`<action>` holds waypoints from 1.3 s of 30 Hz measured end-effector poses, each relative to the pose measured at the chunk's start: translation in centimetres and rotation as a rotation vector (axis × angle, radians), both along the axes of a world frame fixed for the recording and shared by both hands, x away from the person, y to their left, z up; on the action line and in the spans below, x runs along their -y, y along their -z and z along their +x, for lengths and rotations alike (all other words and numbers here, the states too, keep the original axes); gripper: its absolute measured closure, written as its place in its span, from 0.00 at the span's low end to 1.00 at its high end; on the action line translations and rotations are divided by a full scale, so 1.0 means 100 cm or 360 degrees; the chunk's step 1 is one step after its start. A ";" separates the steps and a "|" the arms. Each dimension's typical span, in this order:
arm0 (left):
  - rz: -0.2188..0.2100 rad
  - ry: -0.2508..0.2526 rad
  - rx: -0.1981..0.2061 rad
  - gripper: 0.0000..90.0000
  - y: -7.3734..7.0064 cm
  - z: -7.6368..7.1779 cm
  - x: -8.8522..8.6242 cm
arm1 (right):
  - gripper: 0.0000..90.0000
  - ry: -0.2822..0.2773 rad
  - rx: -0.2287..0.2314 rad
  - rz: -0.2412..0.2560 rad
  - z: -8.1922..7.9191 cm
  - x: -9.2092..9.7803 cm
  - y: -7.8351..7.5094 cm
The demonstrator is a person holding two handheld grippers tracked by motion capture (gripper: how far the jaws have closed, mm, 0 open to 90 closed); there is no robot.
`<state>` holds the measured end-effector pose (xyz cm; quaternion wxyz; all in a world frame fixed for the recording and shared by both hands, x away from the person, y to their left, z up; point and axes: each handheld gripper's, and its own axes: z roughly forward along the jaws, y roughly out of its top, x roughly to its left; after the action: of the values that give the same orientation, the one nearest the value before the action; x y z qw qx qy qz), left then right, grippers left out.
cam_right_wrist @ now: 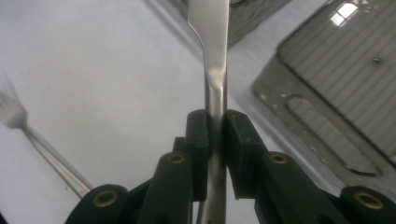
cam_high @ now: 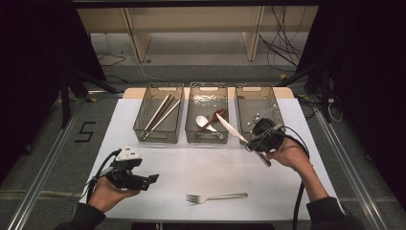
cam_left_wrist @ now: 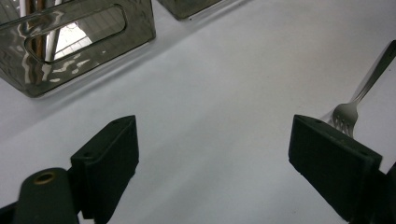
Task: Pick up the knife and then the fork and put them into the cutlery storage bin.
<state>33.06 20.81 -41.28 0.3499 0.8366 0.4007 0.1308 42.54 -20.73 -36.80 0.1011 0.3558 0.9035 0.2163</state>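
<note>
The right claw [cam_right_wrist: 216, 135] is shut tight on the handle of a knife [cam_high: 233, 129], holding it up in the air with its blade pointing over the middle bin [cam_high: 207, 137], where a white spoon [cam_high: 204, 121] lies. The left claw [cam_left_wrist: 212, 154] is wide open with nothing in it, low over the white table [cam_high: 167, 167]. A fork [cam_high: 216, 197] lies flat on the table near the front edge, between the two hands

Knife [cam_right_wrist: 215, 70] & fork [cam_high: 218, 196]: shiny smooth metal; bins [cam_high: 159, 113] glossy smoked plastic; table [cam_high: 201, 165] matt white.
</note>
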 end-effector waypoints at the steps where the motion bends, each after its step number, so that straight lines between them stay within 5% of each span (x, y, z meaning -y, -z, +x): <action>1: 0.0000 0.0000 -0.0001 0.17 0.000 0.000 0.000 | 0.89 0.0008 0.0008 0.0005 0.004 0.002 -0.002; 21: 0.0006 0.0003 -0.0008 0.17 0.001 0.001 0.001 | 0.89 0.0329 -0.0009 -0.0002 0.071 0.026 -0.022; 39: 0.0016 0.0013 -0.0005 0.17 0.001 0.001 0.003 | 0.89 0.0509 -0.0050 -0.0038 0.111 0.031 -0.026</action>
<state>33.13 20.48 -41.40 0.3455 0.8402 0.3972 0.1301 53.62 -23.82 -34.22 0.1245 0.4973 0.8393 0.1810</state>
